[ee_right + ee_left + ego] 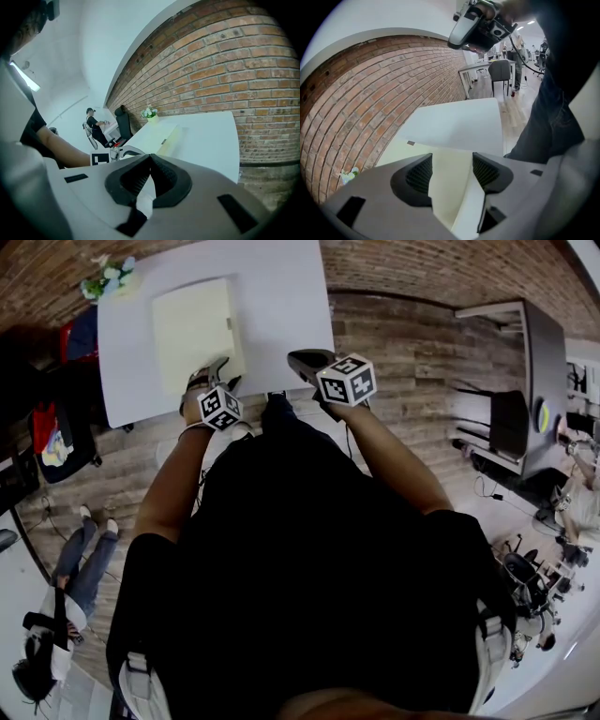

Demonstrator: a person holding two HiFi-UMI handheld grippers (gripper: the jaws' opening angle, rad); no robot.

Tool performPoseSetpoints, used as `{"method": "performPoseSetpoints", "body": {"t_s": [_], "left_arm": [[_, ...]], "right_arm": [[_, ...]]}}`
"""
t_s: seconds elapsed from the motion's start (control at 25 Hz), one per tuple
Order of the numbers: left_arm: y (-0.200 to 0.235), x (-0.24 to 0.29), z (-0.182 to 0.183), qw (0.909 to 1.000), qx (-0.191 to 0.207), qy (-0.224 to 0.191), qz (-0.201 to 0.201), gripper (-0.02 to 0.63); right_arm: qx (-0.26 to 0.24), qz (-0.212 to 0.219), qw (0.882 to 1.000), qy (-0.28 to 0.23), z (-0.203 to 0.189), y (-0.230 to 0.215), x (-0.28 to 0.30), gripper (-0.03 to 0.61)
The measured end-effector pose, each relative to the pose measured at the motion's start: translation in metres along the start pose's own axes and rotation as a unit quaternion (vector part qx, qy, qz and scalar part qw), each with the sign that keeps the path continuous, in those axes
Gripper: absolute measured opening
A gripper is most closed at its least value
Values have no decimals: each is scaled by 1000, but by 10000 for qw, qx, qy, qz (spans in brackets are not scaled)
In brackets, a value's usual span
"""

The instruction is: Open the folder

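Note:
A pale yellow folder (192,334) lies closed and flat on the left half of the white table (281,296). It has a small dark tab (410,143) on its right-hand edge. My left gripper (217,371) hovers over the folder's near edge, tilted steeply down. In the left gripper view its jaws (452,161) stand wide open, with the folder's (445,187) corner showing between them and untouched. My right gripper (298,359) hangs above the table's near edge, to the right of the folder. In the right gripper view that gripper (150,159) has its pads meeting at the tips and holds nothing.
A small pot of flowers (108,276) stands at the table's far left corner, against the brick wall (225,61). Bags (56,427) and a seated person (66,587) are on the floor to the left. A desk (544,381) with a black chair (511,423) stands to the right.

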State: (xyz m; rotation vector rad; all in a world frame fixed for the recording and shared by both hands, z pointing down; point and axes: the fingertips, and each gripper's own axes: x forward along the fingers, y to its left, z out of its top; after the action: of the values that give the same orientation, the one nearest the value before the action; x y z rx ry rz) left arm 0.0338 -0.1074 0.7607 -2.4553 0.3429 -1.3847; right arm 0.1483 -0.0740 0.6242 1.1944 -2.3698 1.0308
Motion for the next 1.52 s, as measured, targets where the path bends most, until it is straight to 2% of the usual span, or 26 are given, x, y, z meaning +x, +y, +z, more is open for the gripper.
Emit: {"method": "performPoseSetpoints", "body": {"t_s": [0.12, 0.24, 0.6, 0.88, 1.12, 1.52], "left_arm": [[-1, 1, -1, 10000, 2, 3, -10, 261], [-2, 0, 1, 10000, 33, -4, 22, 226], [-4, -1, 4, 9999, 121, -7, 23, 178], [-11, -4, 7, 9997, 207, -27, -117, 118], [-12, -7, 7, 9995, 139, -77, -258, 84], [-6, -12, 11, 9993, -48, -207, -291, 64]], "right_arm": [[0, 6, 10000, 5, 0, 0, 1, 26], [1, -6, 10000, 15, -2, -2, 0, 25], [-3, 19, 10000, 11, -1, -1, 0, 26], [-31, 47, 10000, 21, -5, 0, 1, 26], [-45, 62, 9999, 81, -6, 0, 5, 26], [-74, 152, 9997, 147, -7, 4, 14, 26]]}}
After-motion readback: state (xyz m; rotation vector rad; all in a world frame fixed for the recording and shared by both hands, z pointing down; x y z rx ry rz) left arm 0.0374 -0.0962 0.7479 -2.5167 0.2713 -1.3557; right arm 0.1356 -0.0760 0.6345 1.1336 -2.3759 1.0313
